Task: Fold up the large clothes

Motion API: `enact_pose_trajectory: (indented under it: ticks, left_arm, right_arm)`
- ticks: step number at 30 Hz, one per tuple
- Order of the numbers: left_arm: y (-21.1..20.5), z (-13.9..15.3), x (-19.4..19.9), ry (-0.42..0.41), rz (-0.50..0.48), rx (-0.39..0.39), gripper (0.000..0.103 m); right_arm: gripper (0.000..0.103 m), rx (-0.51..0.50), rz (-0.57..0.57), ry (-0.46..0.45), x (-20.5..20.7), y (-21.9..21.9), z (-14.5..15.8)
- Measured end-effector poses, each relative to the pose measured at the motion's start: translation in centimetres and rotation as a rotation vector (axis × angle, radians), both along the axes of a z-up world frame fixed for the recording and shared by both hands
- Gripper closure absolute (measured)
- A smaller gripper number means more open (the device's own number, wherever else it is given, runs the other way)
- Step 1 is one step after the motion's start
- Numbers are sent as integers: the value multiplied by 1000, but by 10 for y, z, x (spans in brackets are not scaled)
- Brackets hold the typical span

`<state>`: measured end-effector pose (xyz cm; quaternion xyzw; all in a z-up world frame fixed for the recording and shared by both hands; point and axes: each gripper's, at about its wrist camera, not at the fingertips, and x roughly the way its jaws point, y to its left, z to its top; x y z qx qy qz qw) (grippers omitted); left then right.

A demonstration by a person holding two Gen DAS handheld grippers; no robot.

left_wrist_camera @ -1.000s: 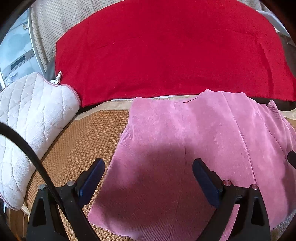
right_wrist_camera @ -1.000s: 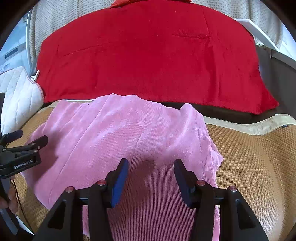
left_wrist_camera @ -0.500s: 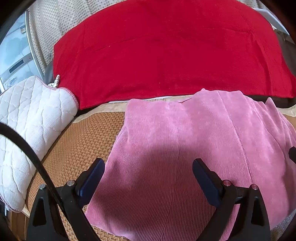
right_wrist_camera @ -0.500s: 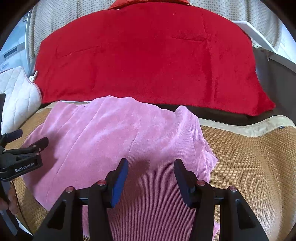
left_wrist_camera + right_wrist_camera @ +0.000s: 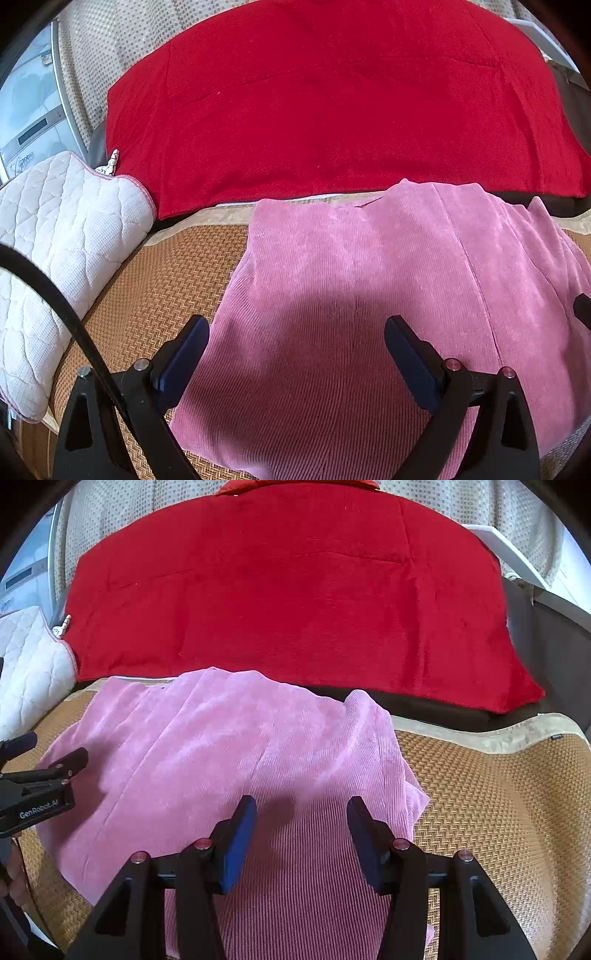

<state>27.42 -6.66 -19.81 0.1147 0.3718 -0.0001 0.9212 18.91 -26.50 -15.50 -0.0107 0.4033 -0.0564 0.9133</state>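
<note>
Both grippers hover above a pink corduroy garment (image 5: 369, 295) with their jaws apart and nothing clamped. Left gripper (image 5: 297, 343): jaws spread wide, dark blue pads clear of the fabric, aimed downward over the garment's left portion; its shadow falls on the cloth between the fingers. Right gripper (image 5: 301, 825): jaws spread to a moderate gap, blue pads empty, poised over the garment's right portion near its right edge. In the right wrist view the left gripper (image 5: 35, 771) appears from the side at the left margin, above the garment's left edge.

The garment lies spread on a woven brown mat (image 5: 159, 288), ribs running lengthwise, with a seam line visible along its right half. Its far edge sits just short of a red blanket (image 5: 332, 103) draped over the backrest behind the mat. A white quilted cushion (image 5: 55, 251) rests on the mat's left end, apart from the garment. A black cable (image 5: 55, 299) crosses the left wrist view in front of the cushion.
</note>
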Motion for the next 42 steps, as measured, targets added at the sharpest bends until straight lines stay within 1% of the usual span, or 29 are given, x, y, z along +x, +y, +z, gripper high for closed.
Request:
enact_pose_trajectory:
  ticks: [19, 42]
  left_arm:
    - [-4, 1, -3, -20, -11, 7, 7]
    - [-1, 18, -12, -87, -12, -9, 7]
  right_arm:
    - [48, -14, -6, -4, 1, -2, 0]
    - [48, -8, -3, -3, 2, 1, -2]
